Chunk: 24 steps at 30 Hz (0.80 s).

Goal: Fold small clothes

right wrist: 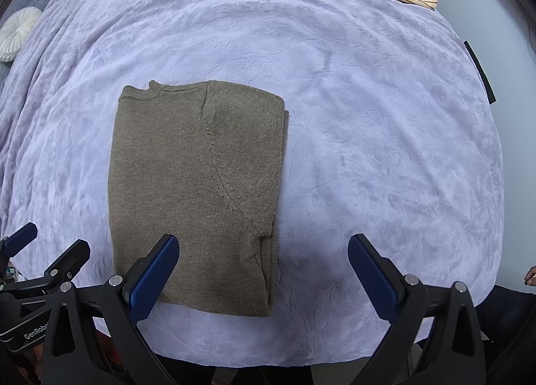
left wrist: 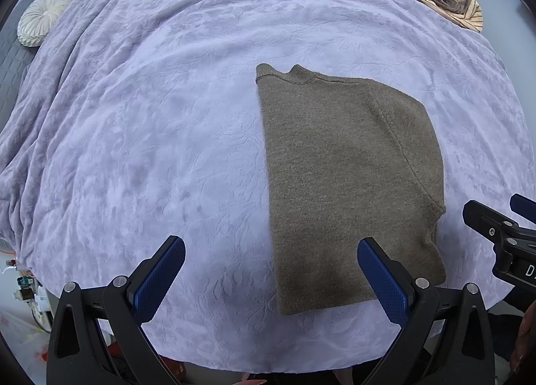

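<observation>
The brown sweater [right wrist: 197,190] lies flat on the purple blanket [right wrist: 368,117], just ahead of the left gripper [left wrist: 271,276] and right gripper [right wrist: 263,273], both wide apart and empty; it looks soft and floppy, so pinch its near bottom corners.

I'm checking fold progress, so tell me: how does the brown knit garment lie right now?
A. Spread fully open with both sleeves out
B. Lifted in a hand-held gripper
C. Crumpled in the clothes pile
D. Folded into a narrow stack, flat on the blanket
D: the brown knit garment lies flat as a tidy folded rectangle on the lavender blanket, with layered edges along one side and both hand-held grippers open and empty.
</observation>
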Tool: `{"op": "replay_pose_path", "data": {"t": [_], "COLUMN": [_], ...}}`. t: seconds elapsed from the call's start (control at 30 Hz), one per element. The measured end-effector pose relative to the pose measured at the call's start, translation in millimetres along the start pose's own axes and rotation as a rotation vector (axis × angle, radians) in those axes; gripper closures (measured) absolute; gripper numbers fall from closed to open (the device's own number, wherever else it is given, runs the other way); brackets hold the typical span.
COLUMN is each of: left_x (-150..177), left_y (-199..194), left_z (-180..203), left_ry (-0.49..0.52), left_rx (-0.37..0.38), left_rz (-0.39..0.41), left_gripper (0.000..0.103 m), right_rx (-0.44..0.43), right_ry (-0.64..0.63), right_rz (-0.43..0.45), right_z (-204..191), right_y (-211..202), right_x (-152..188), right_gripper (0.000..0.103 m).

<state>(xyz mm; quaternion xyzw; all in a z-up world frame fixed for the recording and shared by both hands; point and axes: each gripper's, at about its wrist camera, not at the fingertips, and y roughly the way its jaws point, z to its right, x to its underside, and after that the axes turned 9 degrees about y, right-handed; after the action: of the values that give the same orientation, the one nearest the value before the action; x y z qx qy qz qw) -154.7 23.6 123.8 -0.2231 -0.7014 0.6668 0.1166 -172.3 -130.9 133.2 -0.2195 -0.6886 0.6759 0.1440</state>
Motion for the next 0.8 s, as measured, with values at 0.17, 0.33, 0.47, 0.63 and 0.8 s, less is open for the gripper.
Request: {"op": "replay_pose_path", "data": {"t": [0.17,0.33,0.47,0.63,0.8], "left_x": [0.3,0.9,0.6,1.1,0.7], "left_y": [-0.2,-0.9,-0.4,-1.7,-1.3], "left_z": [-0.2,-1.4,-2.3,-3.8,-2.4], "left_ry": [0.001,0.001,0.004,-0.003,-0.007], "left_rx": [-0.001,-0.001,-0.001,-0.003,-0.003], "left_rz": [0.002,0.004,0.002,0.001,0.001], "left_gripper": [0.000,0.000,0.000,0.000,0.000], "right_rx": [-0.001,0.000,0.000,0.000,0.001], "right_ry": [0.001,0.002,0.000,-0.001,-0.001], "right_rz": [-0.001,0.000,-0.001,-0.003,-0.003], "right_z": [-0.5,-1.0,-1.3,-2.6,-2.7], "right_y": [0.0,-0.2,-0.2,-0.1,0.1], "right_x": [0.6,0.9,1.1,2.3,2.2], "right_gripper": [0.002,0.002,0.002,0.002,0.002]}}
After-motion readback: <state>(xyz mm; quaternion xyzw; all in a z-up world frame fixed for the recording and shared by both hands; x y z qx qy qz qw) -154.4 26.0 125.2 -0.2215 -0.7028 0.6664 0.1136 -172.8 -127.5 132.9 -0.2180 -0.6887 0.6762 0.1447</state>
